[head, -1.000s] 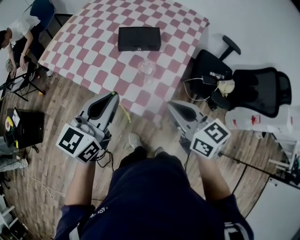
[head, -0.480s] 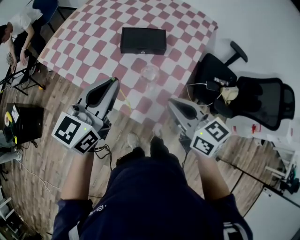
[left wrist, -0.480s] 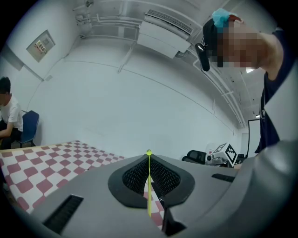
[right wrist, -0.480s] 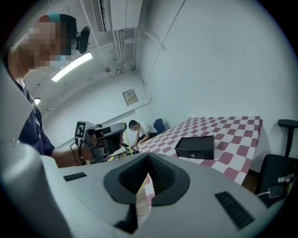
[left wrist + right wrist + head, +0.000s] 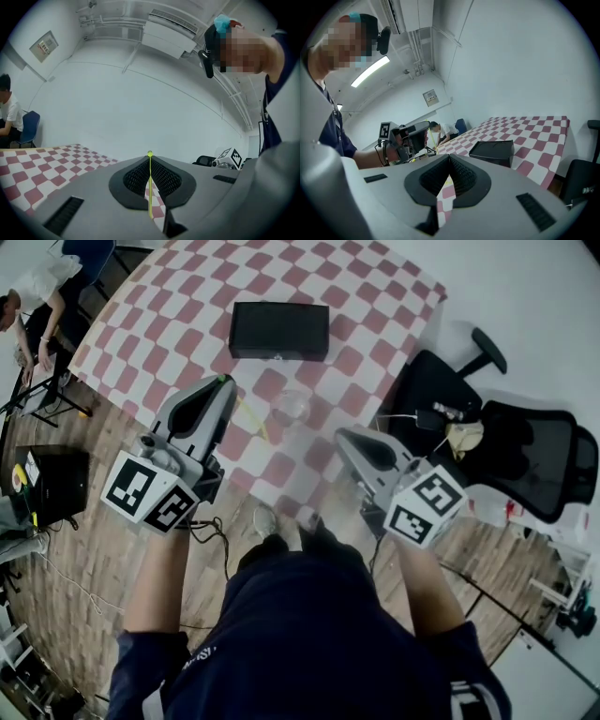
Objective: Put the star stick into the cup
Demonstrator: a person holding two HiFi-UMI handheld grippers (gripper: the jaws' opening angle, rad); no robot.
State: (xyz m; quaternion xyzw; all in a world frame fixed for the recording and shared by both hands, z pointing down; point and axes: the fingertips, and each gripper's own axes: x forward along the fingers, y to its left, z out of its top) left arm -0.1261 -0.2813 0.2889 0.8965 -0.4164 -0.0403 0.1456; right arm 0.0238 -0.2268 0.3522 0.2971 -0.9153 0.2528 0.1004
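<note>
A clear glass cup [image 5: 292,406] stands on the red-and-white checked table [image 5: 169,296], near its front edge. My left gripper [image 5: 223,382] is over that edge, just left of the cup, shut on the thin yellow-green star stick [image 5: 249,416]. The stick [image 5: 150,187] runs straight up between the closed pads to a green tip at the jaw ends. My right gripper [image 5: 349,439] hovers right of the cup, shut with nothing in it. From the right gripper view the left gripper [image 5: 410,136] and its stick [image 5: 431,137] show, but the cup does not.
A black box [image 5: 279,330] lies on the table behind the cup. A black office chair [image 5: 525,451] with cables stands at the right. A seated person [image 5: 33,296] is at the far left, and a black case [image 5: 52,486] is on the wooden floor.
Both grippers have moved forward from above the floor to over the table's front edge, closer to the cup. The left gripper still holds the stick.
</note>
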